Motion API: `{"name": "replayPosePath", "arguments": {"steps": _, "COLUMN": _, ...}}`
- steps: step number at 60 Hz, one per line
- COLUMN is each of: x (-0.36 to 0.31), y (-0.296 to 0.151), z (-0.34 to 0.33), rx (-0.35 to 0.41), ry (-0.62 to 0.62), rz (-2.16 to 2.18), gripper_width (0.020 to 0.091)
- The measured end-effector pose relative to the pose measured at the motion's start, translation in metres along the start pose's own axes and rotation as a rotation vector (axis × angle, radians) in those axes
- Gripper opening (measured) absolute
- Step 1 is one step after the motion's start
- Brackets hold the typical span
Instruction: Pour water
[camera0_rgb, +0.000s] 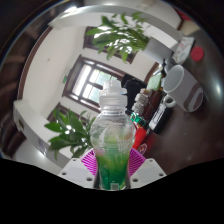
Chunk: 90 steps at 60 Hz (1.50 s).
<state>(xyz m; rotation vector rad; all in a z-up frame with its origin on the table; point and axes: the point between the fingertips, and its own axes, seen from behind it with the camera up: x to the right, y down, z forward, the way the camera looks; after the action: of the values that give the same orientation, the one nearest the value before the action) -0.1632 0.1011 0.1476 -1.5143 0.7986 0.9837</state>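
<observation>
A clear plastic bottle (112, 140) with a white cap and green liquid in its lower part stands upright between my fingers. My gripper (113, 163) is shut on the bottle's lower body, the magenta pads (92, 160) pressing it from both sides. The bottle seems lifted, with the room seen tilted behind it. A white cup (173, 80) sits beyond and to the right of the bottle on a dark table (185, 125).
A second white cup or bowl (191, 96) stands beside the first one. A red-labelled bottle (139, 134) is just behind my bottle on the right. Green plants (120, 38) and a window (92, 78) fill the background.
</observation>
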Motion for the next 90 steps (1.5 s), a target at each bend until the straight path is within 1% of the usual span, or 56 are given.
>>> {"name": "replayPosePath", "arguments": {"steps": 17, "x": 0.001, "y": -0.088, "z": 0.031, "rx": 0.138, "ry": -0.092, "rz": 0.598, "gripper_width": 0.0348}}
{"name": "replayPosePath", "arguments": {"steps": 26, "x": 0.0, "y": -0.119, "z": 0.036, "rx": 0.193, "ry": -0.161, "rz": 0.885, "gripper_width": 0.0348}}
{"name": "replayPosePath", "arguments": {"steps": 33, "x": 0.004, "y": -0.133, "z": 0.036, "rx": 0.225, "ry": -0.197, "rz": 1.027, "gripper_width": 0.035}}
{"name": "replayPosePath", "arguments": {"steps": 37, "x": 0.004, "y": -0.133, "z": 0.038, "rx": 0.215, "ry": -0.191, "rz": 1.055, "gripper_width": 0.0348}}
{"name": "replayPosePath", "arguments": {"steps": 44, "x": -0.001, "y": -0.124, "z": 0.04, "rx": 0.166, "ry": -0.175, "rz": 0.985, "gripper_width": 0.035}}
{"name": "replayPosePath", "arguments": {"steps": 49, "x": 0.0, "y": -0.111, "z": 0.04, "rx": 0.125, "ry": -0.119, "rz": 0.849, "gripper_width": 0.0351}}
{"name": "replayPosePath", "arguments": {"steps": 54, "x": 0.001, "y": -0.099, "z": 0.036, "rx": 0.073, "ry": -0.05, "rz": 0.53, "gripper_width": 0.0346}}
{"name": "replayPosePath", "arguments": {"steps": 58, "x": -0.006, "y": -0.101, "z": 0.036, "rx": 0.028, "ry": 0.007, "rz": 0.236, "gripper_width": 0.0348}}
{"name": "replayPosePath", "arguments": {"steps": 61, "x": -0.011, "y": -0.11, "z": 0.035, "rx": 0.015, "ry": 0.03, "rz": 0.011, "gripper_width": 0.035}}
{"name": "replayPosePath", "arguments": {"steps": 62, "x": -0.009, "y": -0.115, "z": 0.027, "rx": 0.038, "ry": 0.015, "rz": -0.063, "gripper_width": 0.0349}}
{"name": "replayPosePath", "arguments": {"steps": 63, "x": -0.016, "y": -0.121, "z": 0.03, "rx": 0.028, "ry": 0.039, "rz": -0.126, "gripper_width": 0.0348}}
{"name": "replayPosePath", "arguments": {"steps": 66, "x": -0.026, "y": -0.144, "z": 0.03, "rx": 0.05, "ry": 0.053, "rz": -0.324, "gripper_width": 0.0348}}
{"name": "replayPosePath", "arguments": {"steps": 70, "x": -0.032, "y": -0.176, "z": 0.025, "rx": 0.093, "ry": 0.095, "rz": -0.58, "gripper_width": 0.0359}}
{"name": "replayPosePath", "arguments": {"steps": 74, "x": -0.041, "y": -0.201, "z": 0.021, "rx": 0.097, "ry": 0.166, "rz": -0.815, "gripper_width": 0.0358}}
{"name": "replayPosePath", "arguments": {"steps": 76, "x": -0.043, "y": -0.214, "z": 0.018, "rx": 0.108, "ry": 0.188, "rz": -0.914, "gripper_width": 0.0357}}
{"name": "replayPosePath", "arguments": {"steps": 77, "x": -0.035, "y": -0.226, "z": 0.018, "rx": 0.126, "ry": 0.188, "rz": -0.96, "gripper_width": 0.0359}}
{"name": "replayPosePath", "arguments": {"steps": 78, "x": -0.038, "y": -0.229, "z": 0.016, "rx": 0.13, "ry": 0.218, "rz": -0.995, "gripper_width": 0.0359}}
{"name": "replayPosePath", "arguments": {"steps": 83, "x": -0.023, "y": -0.276, "z": 0.001, "rx": 0.186, "ry": 0.341, "rz": -1.119, "gripper_width": 0.0359}}
{"name": "replayPosePath", "arguments": {"steps": 84, "x": -0.008, "y": -0.291, "z": 0.0, "rx": 0.202, "ry": 0.355, "rz": -1.132, "gripper_width": 0.0358}}
{"name": "replayPosePath", "arguments": {"steps": 90, "x": 0.022, "y": -0.334, "z": -0.02, "rx": 0.256, "ry": 0.484, "rz": -1.151, "gripper_width": 0.0357}}
